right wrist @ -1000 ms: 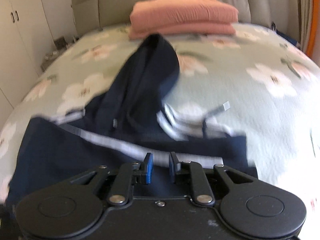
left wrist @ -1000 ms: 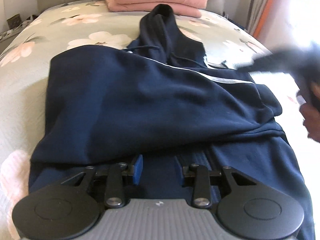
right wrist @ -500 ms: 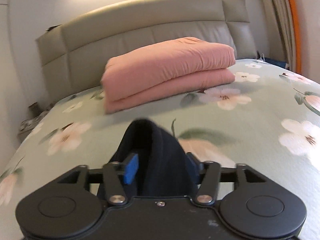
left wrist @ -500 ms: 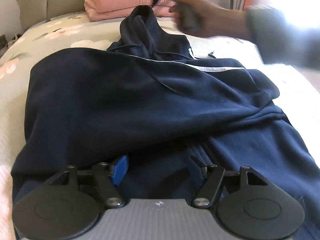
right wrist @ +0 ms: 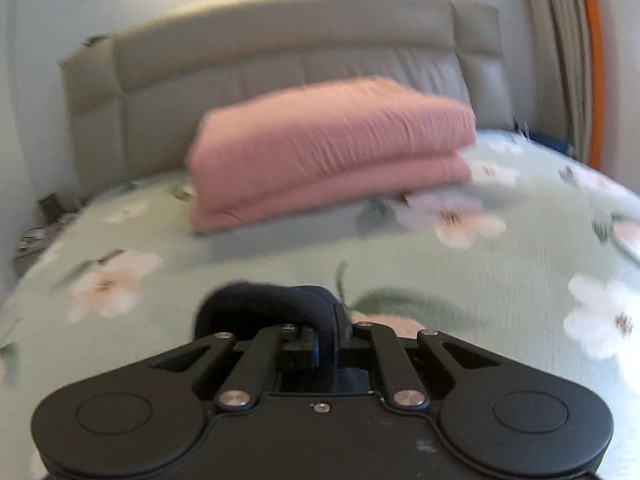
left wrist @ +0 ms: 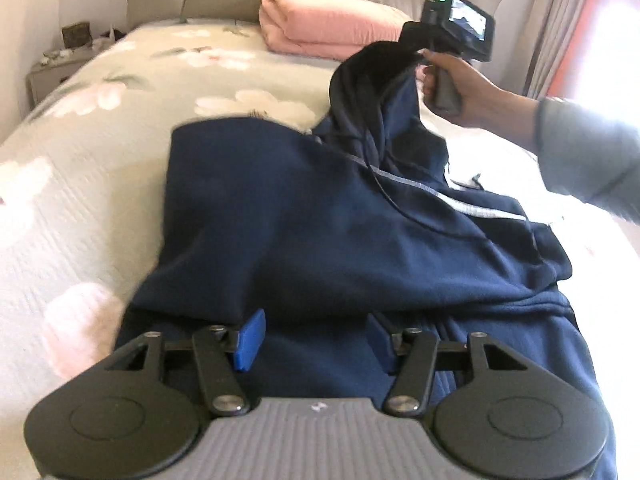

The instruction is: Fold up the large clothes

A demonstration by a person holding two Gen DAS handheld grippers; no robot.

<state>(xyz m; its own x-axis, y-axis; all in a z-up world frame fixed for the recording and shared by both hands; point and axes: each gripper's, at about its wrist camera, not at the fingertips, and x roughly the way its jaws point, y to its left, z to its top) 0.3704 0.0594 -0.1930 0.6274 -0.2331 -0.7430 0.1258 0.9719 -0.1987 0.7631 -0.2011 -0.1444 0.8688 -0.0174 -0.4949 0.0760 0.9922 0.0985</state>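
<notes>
well, my right gripper [right wrist: 326, 344] is clamped on the hoodie [left wrist: 320, 220] hood, lifting it; my left gripper [left wrist: 314, 338] hovers apart over its hem.

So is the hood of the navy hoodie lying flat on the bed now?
No, lifted. The right gripper is shut on the hood, holding it above the bed.
</notes>
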